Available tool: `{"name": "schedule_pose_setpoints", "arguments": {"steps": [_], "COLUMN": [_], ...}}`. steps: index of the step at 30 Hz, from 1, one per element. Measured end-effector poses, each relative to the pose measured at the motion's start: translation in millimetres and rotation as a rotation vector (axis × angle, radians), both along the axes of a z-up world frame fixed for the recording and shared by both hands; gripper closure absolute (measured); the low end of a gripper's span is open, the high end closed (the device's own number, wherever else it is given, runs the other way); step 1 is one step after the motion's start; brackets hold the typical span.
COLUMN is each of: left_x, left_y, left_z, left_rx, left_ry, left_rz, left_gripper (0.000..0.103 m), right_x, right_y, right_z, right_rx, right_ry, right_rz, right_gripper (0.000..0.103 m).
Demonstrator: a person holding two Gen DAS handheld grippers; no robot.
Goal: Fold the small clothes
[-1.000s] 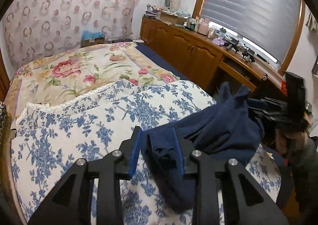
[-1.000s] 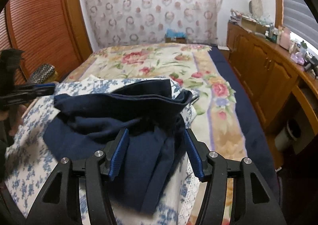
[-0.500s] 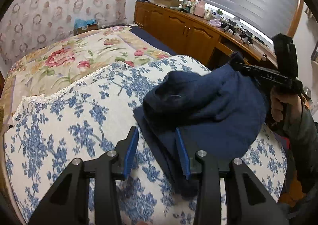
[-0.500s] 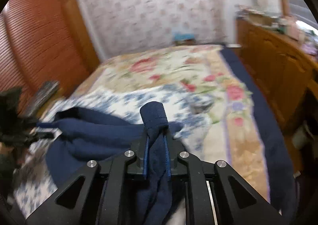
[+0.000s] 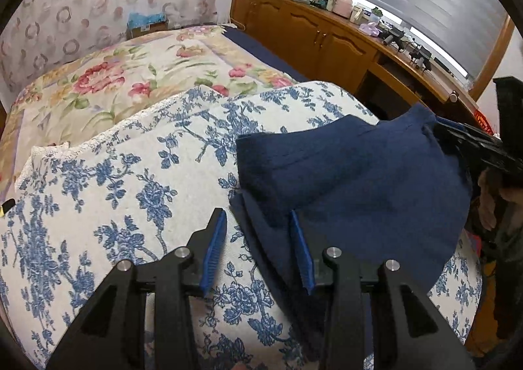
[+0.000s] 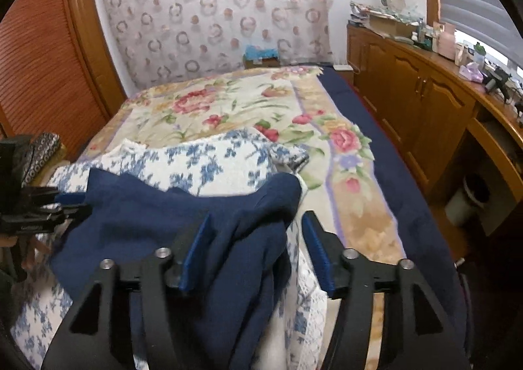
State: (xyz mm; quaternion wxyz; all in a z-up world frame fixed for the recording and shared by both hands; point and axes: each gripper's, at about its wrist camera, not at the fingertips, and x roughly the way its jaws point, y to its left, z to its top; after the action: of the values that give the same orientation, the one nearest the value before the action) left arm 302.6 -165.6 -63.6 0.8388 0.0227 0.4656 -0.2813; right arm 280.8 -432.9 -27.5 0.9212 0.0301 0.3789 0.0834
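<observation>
A navy blue garment (image 5: 359,180) lies folded over on a white cover with blue flowers (image 5: 130,174). My left gripper (image 5: 256,213) stands open low over the garment's near left edge; that edge lies between the fingers, apart from the left pad. In the right wrist view the same garment (image 6: 147,216) bunches up between the fingers of my right gripper (image 6: 256,216), whose jaws are opening, with the right pad off the cloth. Each gripper shows in the other's view: the right one (image 5: 474,144) at the garment's far corner, the left one (image 6: 49,206) at its left edge.
The flowered cover (image 6: 196,160) rests on a bed with a pink-rose bedspread (image 5: 130,75). Wooden cabinets (image 6: 425,108) with clutter on top run along the right under a blind. A louvred wooden door (image 6: 39,59) stands on the left. A white bin (image 6: 464,203) sits beside the bed.
The right gripper shut on a bunch of navy cloth half a second ago and has now opened around it. The left gripper sank toward the cover, and the garment's upper layer came down flat.
</observation>
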Motion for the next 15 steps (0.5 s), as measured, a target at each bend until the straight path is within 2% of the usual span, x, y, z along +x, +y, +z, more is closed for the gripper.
{"name": "schedule_pose_setpoints", "arguments": {"steps": [6,12,15], "left_x": [2.0,4.6,7.5], "left_y": [-0.4,1.2,2.5], "left_z": [-4.0,-4.5,-4.3], "left_rx": [-0.007,-0.02,-0.04], "left_ry": [0.005,0.015,0.029], "left_rz": [-0.001,0.01,0.014], "left_gripper": [0.063,0.063,0.063], "right_x": [-10.6,-1.1,3.2], "right_y": [3.9,12.3,12.7], "right_z": [-6.0,-35.3,-43.3], "right_rx": [0.013,0.028,0.067], "right_ry": [0.026,0.125,0.143], "right_rz": [0.014,0.019,0.023], "right_gripper": [0.035,0.034,0.034]}}
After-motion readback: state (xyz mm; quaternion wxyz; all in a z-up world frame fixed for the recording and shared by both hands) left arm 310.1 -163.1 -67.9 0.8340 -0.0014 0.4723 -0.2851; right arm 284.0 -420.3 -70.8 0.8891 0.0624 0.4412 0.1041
